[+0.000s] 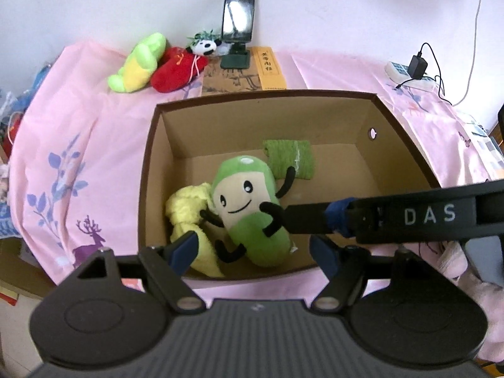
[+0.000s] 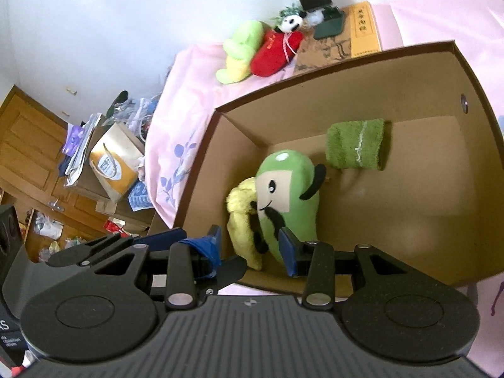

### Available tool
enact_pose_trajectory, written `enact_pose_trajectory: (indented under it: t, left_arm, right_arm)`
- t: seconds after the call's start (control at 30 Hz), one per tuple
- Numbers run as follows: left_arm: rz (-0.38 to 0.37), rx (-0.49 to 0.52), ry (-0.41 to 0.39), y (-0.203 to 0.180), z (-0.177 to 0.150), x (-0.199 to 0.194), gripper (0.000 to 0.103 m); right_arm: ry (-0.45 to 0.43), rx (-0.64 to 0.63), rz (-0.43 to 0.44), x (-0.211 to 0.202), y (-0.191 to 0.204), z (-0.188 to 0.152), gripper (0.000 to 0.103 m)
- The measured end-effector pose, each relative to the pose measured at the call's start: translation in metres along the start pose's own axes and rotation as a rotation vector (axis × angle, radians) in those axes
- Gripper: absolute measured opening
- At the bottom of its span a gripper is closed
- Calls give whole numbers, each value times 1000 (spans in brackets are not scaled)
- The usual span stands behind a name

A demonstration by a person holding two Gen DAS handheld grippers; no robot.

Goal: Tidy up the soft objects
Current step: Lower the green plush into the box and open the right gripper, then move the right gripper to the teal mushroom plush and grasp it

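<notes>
Pink cloth (image 1: 94,119) under box (image 1: 151,163); right half bare; both jaws apart, empty.

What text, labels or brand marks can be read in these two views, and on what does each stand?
"DAS": white letters on the right gripper body.
Vertical characters on the tan book: too blurred to read.
Print on the paper bag: too small to read.
Partial lettering at the right-wrist view's lower left edge: unreadable.

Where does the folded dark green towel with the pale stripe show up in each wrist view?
Left wrist view: folded dark green towel lies centre frame, against the brown cardboard box's far wall.
Right wrist view: the towel sits right of centre.
Shared landmark: the smiling green bean plush just in front of it.
</notes>
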State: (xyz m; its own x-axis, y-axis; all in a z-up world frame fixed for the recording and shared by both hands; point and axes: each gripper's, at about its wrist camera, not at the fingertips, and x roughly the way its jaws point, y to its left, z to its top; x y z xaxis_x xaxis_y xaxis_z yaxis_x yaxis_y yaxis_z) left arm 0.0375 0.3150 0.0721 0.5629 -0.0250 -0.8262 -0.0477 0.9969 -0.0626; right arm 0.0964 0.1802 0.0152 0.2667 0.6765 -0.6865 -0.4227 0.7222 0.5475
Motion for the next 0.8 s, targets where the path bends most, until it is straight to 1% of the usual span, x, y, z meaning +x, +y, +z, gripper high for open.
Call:
enact_pose_trajectory:
  t: [0.23, 0.27, 0.37, 0.5, 0.63, 0.8]
  left_arm:
    - [16, 16, -17, -13, -10, -14, 78]
    - [19, 20, -18, -16, -12, -16, 79]
    - [19, 47, -21, -26, -22, -20, 86]
    - [1, 98, -10, -42, -36, -20, 87]
    - [-62, 135, 30, -58, -48, -12, 87]
    - [-162, 198, 58, -87, -58, 4, 87]
  right_arm:
    - [-43, -40, -5, -12, 6, -13, 25]
    - [-48, -39, -5, -14, 7, -16, 25]
    - [-61, -35, -5, -20, 6, -26, 25]
    - [-81, -23, -16, -29, 1, -38, 25]
    - [-95, 0, -34, -38, -10, -48, 25]
    - [-116, 28, -93, -51, -30, -65, 25]
